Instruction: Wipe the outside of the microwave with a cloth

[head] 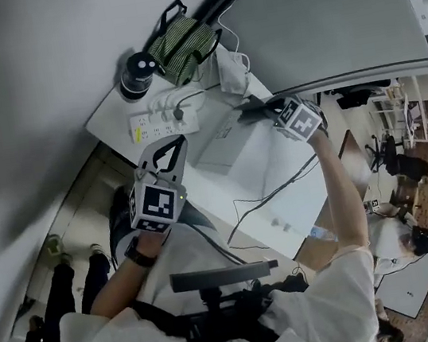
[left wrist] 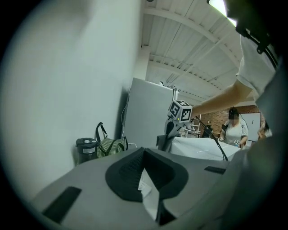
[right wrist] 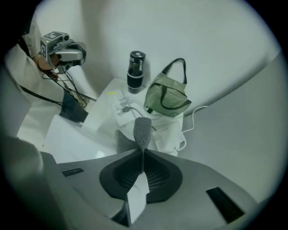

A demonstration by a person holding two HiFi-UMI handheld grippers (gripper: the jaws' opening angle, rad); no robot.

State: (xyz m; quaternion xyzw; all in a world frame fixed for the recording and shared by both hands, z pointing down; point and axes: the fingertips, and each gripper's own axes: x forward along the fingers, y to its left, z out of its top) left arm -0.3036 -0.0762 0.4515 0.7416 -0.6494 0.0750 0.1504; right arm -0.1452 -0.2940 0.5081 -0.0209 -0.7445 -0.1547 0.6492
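Note:
The white microwave (head: 278,166) stands on a white table (head: 109,120), and its top (right wrist: 67,134) shows in the right gripper view. My right gripper (head: 264,107) is at its far top corner, shut on a dark grey cloth (head: 245,114). That cloth (right wrist: 142,129) sticks out past the closed jaws of the right gripper (right wrist: 143,152), just above the microwave's edge. My left gripper (head: 170,146) hovers left of the microwave, apart from it. In its own view the left gripper (left wrist: 144,155) is shut with nothing held, facing the right gripper and cloth (left wrist: 164,142).
At the table's far end stand a black flask (head: 137,74), a green striped bag (head: 181,41), a white power strip (head: 159,118) and a white plastic bag (head: 232,71). A black cable (head: 274,193) crosses the microwave top. A grey panel (head: 335,18) rises behind.

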